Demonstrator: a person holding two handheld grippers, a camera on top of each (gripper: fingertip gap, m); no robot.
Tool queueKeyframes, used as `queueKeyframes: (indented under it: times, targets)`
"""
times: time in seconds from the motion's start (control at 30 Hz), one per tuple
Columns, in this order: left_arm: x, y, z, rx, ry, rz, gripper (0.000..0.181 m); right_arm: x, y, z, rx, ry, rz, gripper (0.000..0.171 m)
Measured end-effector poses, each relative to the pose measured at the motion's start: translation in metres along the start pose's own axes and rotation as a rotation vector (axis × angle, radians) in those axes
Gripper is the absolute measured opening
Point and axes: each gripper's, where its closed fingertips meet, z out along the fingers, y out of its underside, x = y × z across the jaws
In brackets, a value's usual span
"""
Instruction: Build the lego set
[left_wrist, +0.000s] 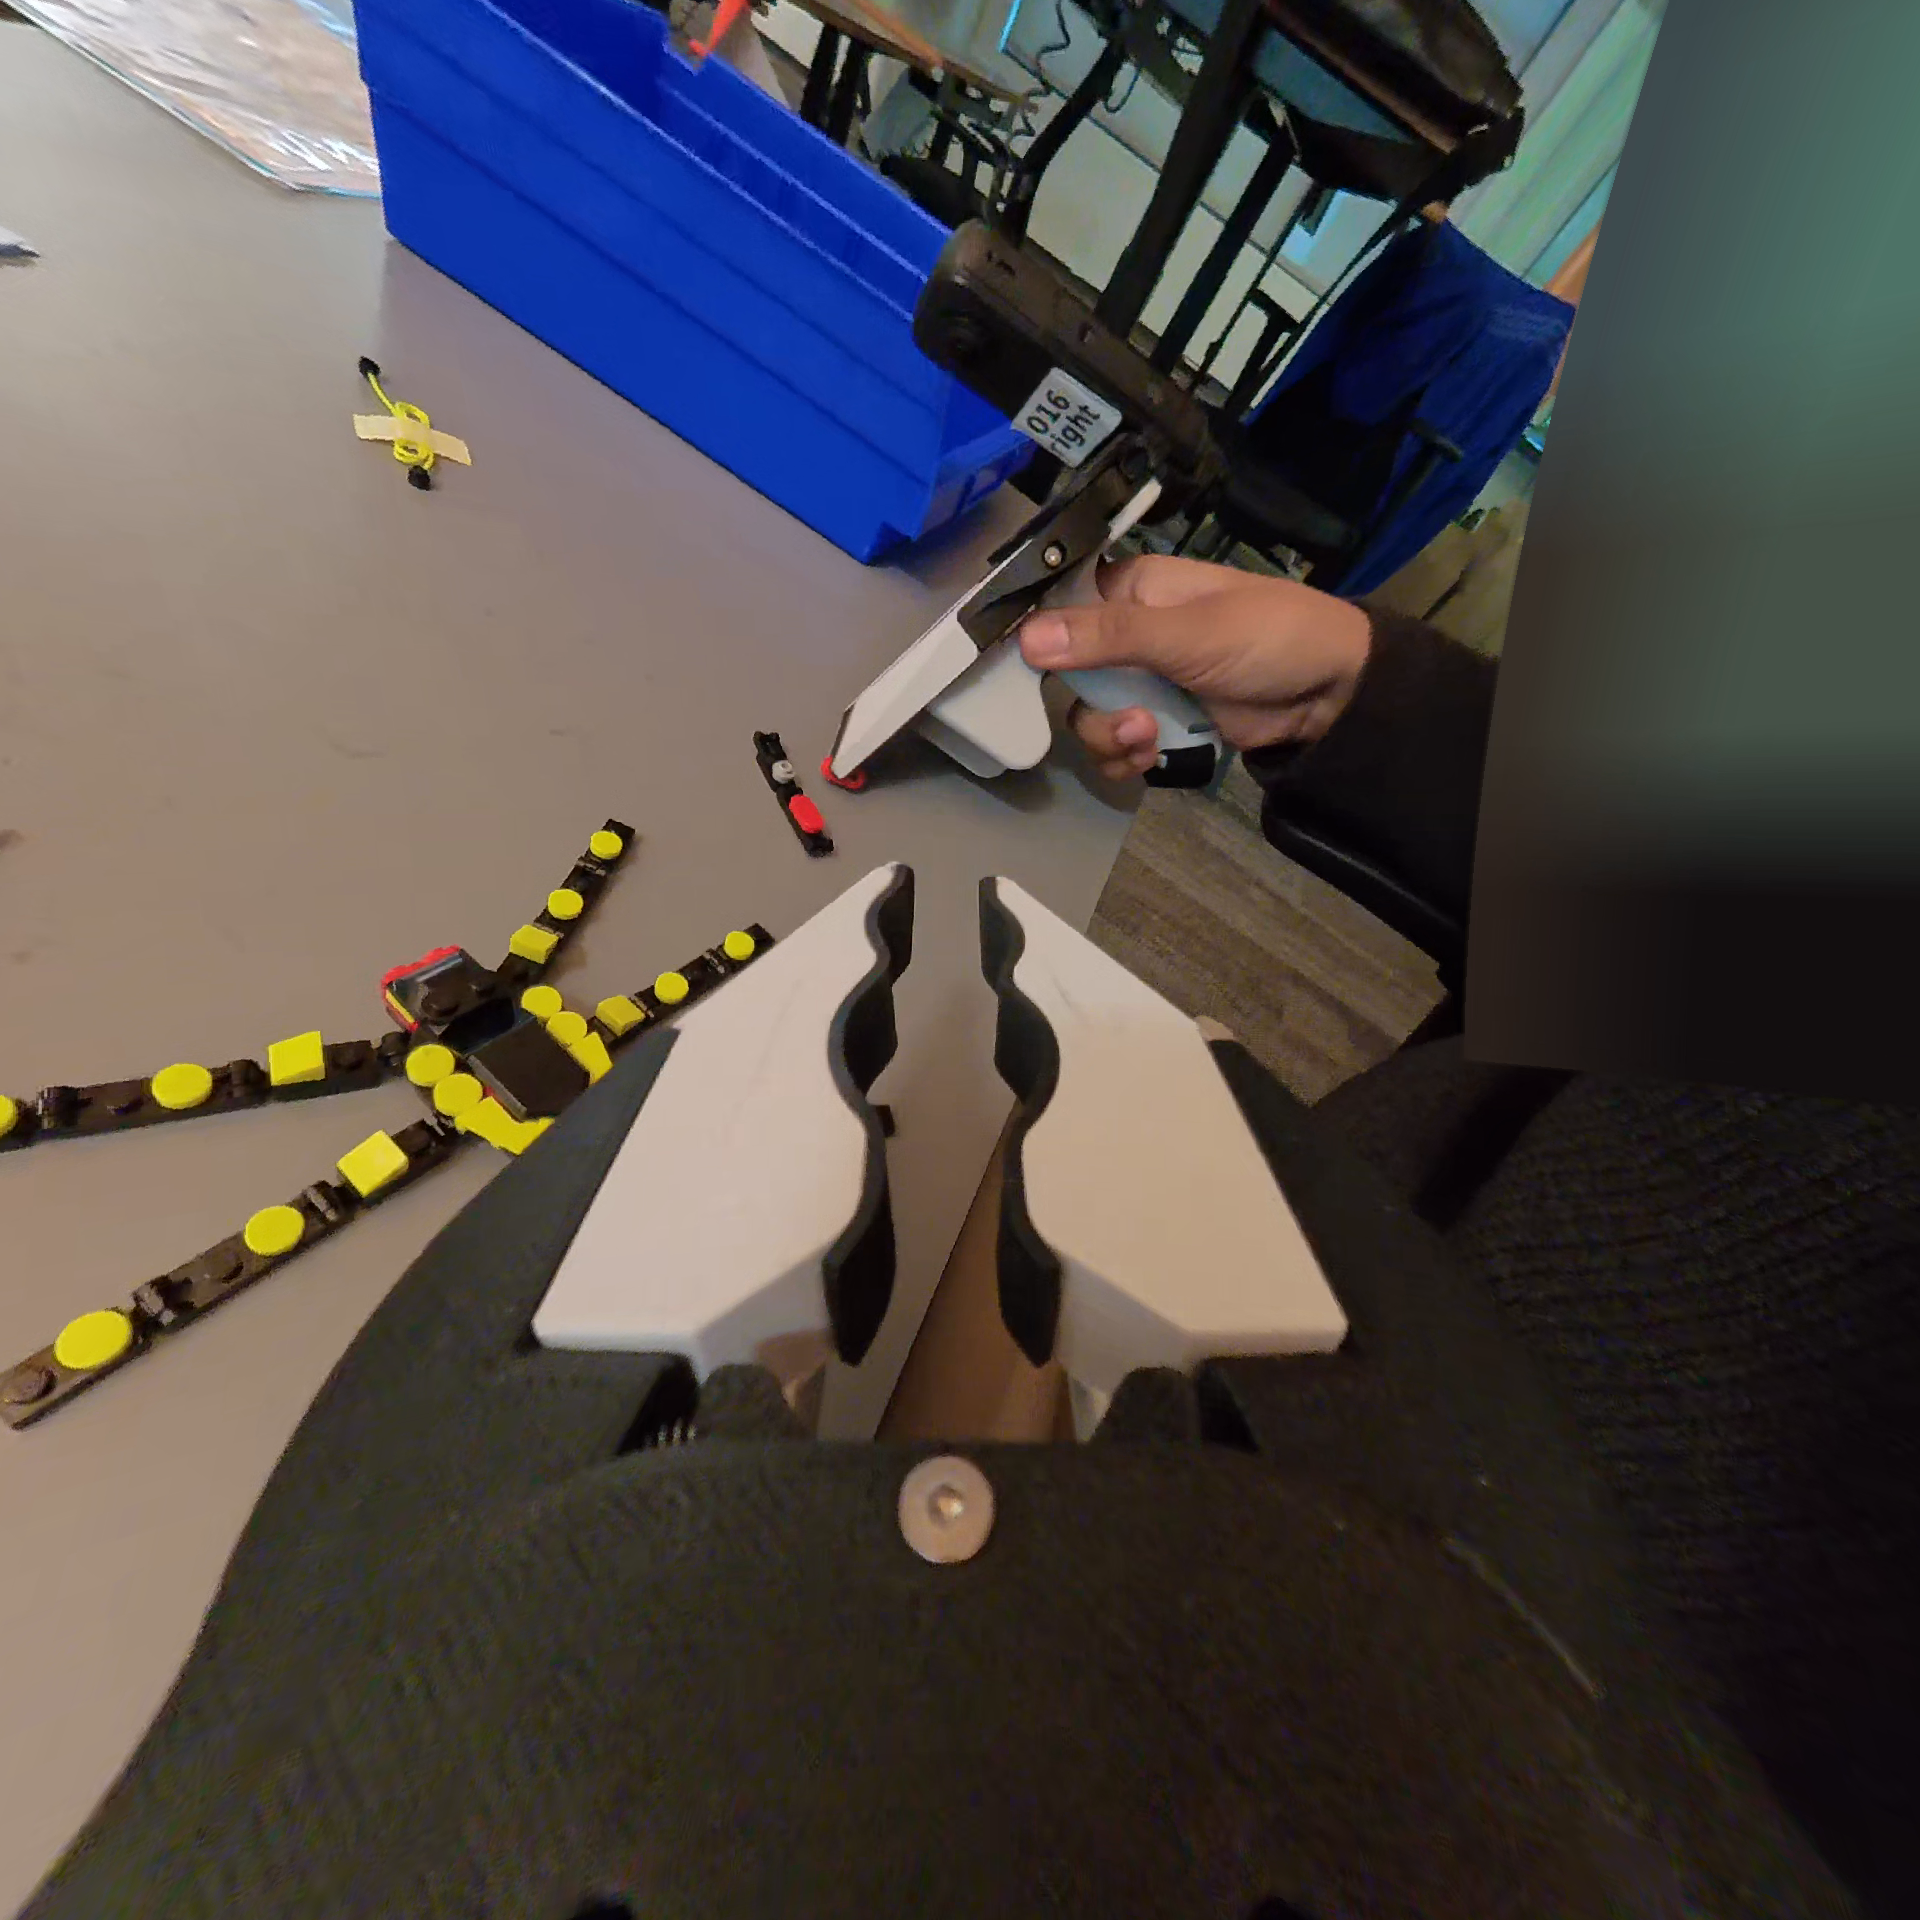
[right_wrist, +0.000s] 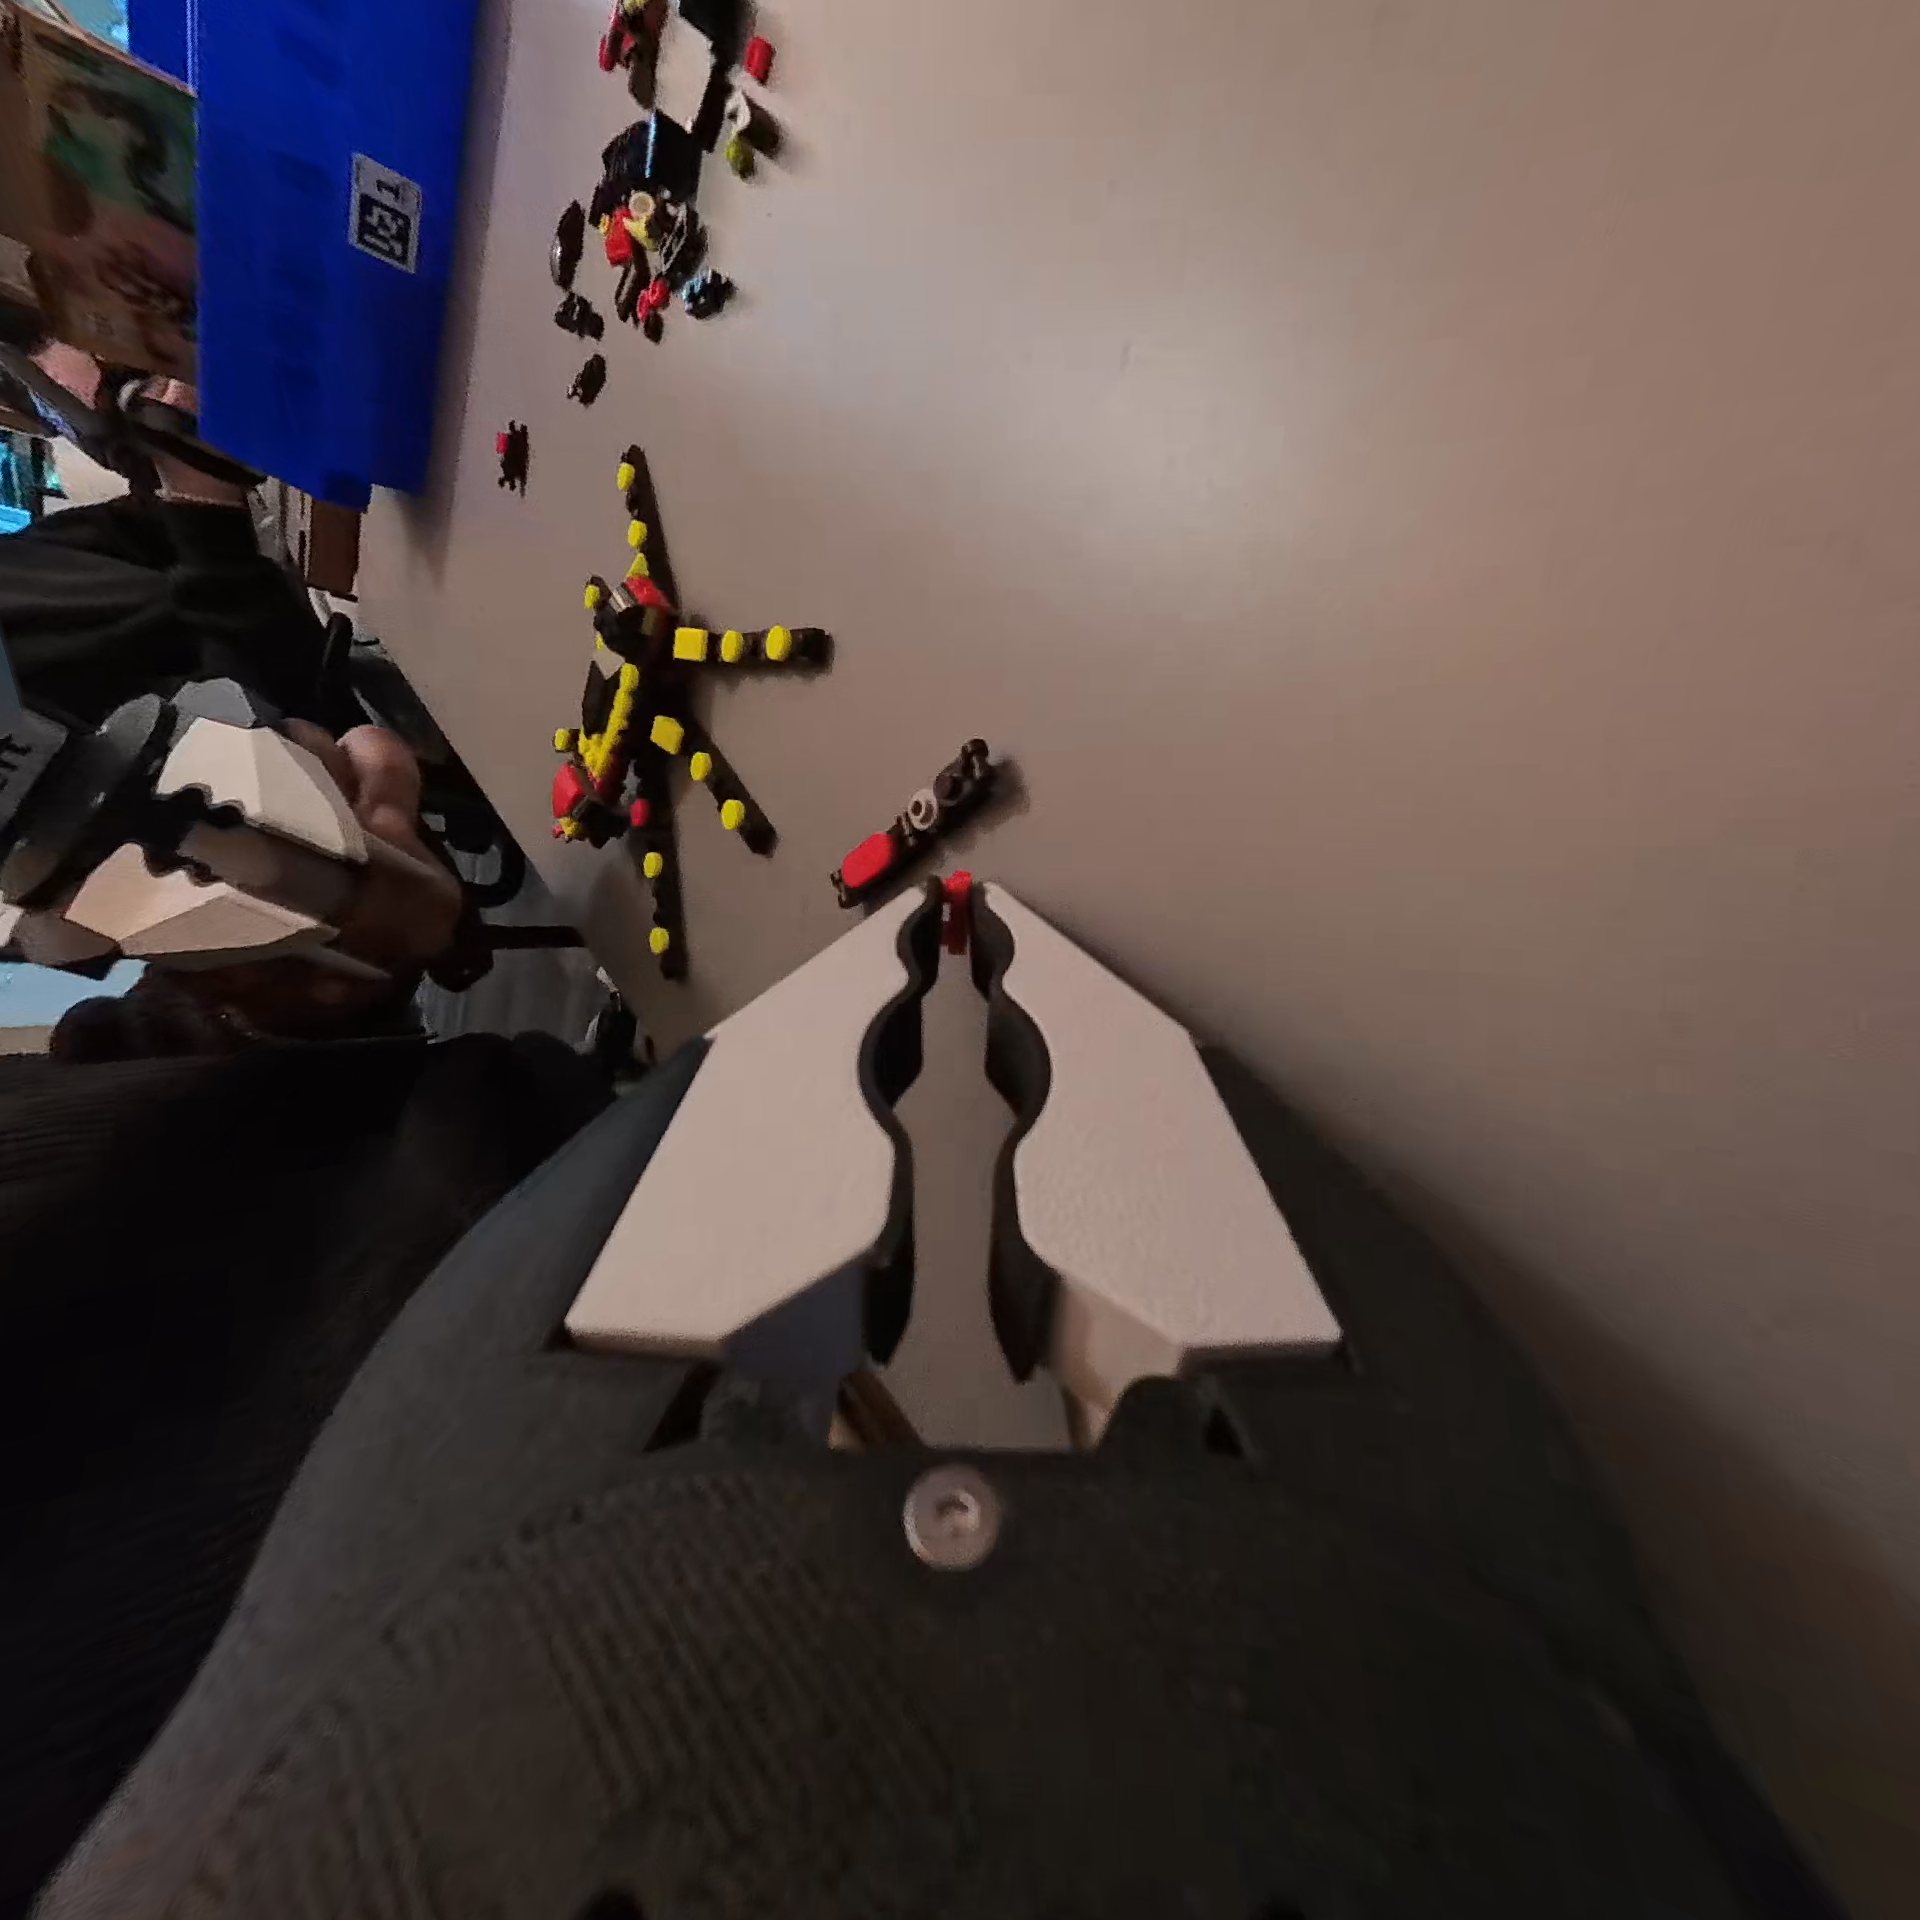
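Note:
A black lego model with several long arms dotted with yellow tiles (left_wrist: 436, 1049) lies on the grey table (left_wrist: 260, 665); it also shows in the right wrist view (right_wrist: 649, 717). A short black strip with a red piece (left_wrist: 795, 792) lies apart from it, also seen in the right wrist view (right_wrist: 914, 821). My right gripper (right_wrist: 956, 902) is shut on a small red piece (right_wrist: 957, 909), its tip right beside the strip; in the left wrist view it (left_wrist: 844, 774) touches the table. My left gripper (left_wrist: 947, 885) is open and empty, hovering near the table's edge.
A blue bin (left_wrist: 665, 249) stands at the back of the table, also in the right wrist view (right_wrist: 322, 260). A pile of loose black, red and yellow pieces (right_wrist: 665, 187) lies beyond the model. A yellow cord with tape (left_wrist: 407, 431) lies mid-table. The floor (left_wrist: 1247, 956) shows past the edge. Spacing between my two grippers at the tips: around 15 centimeters.

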Motion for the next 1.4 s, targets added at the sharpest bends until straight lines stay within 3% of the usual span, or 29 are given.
queueKeyframes:
  times: [0.3, 0.43, 0.53, 0.6, 0.67, 0.73, 0.9, 1.03, 1.1, 1.2, 1.27, 1.4]
  targets:
    - [-0.003, 0.002, 0.002, -0.018, -0.005, 0.015, 0.010, 0.017, -0.027, -0.026, 0.150, 0.111, -0.103, 0.024]
    - [-0.002, 0.003, 0.004, -0.025, -0.001, 0.013, 0.010, -0.016, -0.053, -0.047, 0.287, 0.186, -0.477, 0.040]
    - [-0.001, 0.003, 0.006, -0.028, 0.009, 0.011, 0.010, -0.026, -0.060, -0.052, 0.322, 0.454, -0.841, 0.053]
    - [0.000, 0.002, 0.008, -0.029, 0.018, 0.012, 0.010, -0.018, -0.055, -0.047, 0.288, 0.627, -0.992, 0.048]
    - [0.001, 0.002, 0.011, -0.035, 0.033, 0.012, 0.010, 0.002, -0.036, -0.037, 0.130, 0.713, -1.008, 0.037]
    - [0.003, 0.002, 0.014, -0.043, 0.049, 0.016, 0.011, 0.011, -0.018, -0.028, 0.023, 0.663, -0.922, 0.027]
    - [0.008, 0.003, 0.021, -0.061, 0.074, 0.033, 0.011, -0.002, -0.005, -0.018, 0.055, 0.424, -0.689, 0.023]
    - [0.010, 0.003, 0.025, -0.067, 0.086, 0.032, 0.011, 0.016, -0.002, -0.011, -0.015, 0.503, -0.696, 0.018]
    - [0.010, 0.004, 0.026, -0.072, 0.087, 0.036, 0.011, 0.015, -0.005, -0.010, -0.014, 0.532, -0.719, 0.003]
    - [0.010, 0.004, 0.026, -0.073, 0.080, 0.046, 0.011, 0.003, -0.004, -0.011, -0.001, 0.492, -0.743, 0.003]
    - [0.008, 0.003, 0.025, -0.066, 0.071, 0.057, 0.011, -0.030, 0.000, -0.005, 0.052, 0.302, -0.725, 0.003]
    - [0.003, -0.001, 0.023, -0.048, 0.052, 0.079, 0.008, -0.114, 0.034, 0.003, 0.034, -0.282, -0.530, 0.003]
